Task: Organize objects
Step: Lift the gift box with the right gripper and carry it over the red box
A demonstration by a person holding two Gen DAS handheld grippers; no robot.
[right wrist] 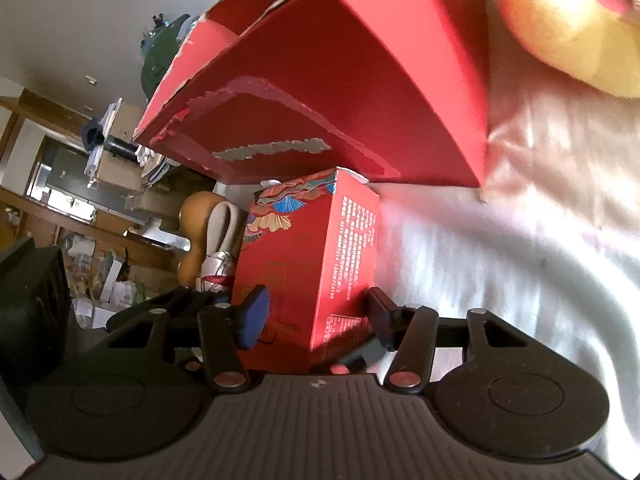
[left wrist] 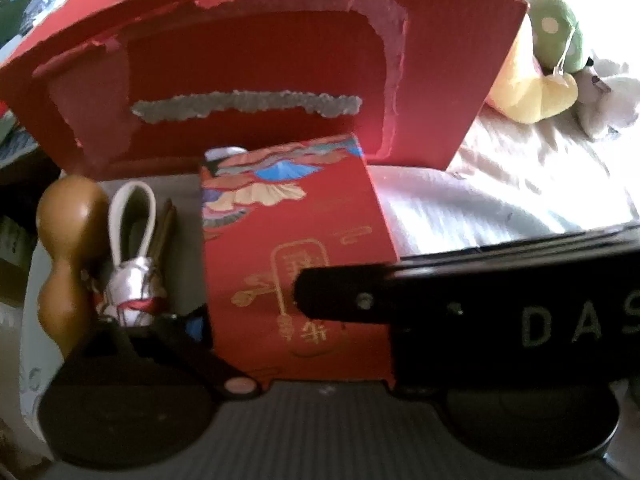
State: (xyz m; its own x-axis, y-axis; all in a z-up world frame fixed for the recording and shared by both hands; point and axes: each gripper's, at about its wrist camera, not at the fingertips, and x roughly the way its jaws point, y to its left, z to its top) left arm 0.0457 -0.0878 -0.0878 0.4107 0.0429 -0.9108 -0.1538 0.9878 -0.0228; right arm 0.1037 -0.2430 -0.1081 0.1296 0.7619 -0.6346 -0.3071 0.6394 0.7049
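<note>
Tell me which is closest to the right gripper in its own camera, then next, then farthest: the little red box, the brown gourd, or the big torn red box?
1. Little red box: right between the fingers of the right gripper.
2. Brown gourd: farther back on the left, beside the little box.
3. Big torn red box: farthest, looming behind both.

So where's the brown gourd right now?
The brown gourd stands at the left of both wrist views, beside the white-looped charm, which separates it from the small red patterned box, with the big torn red carton behind.
</note>
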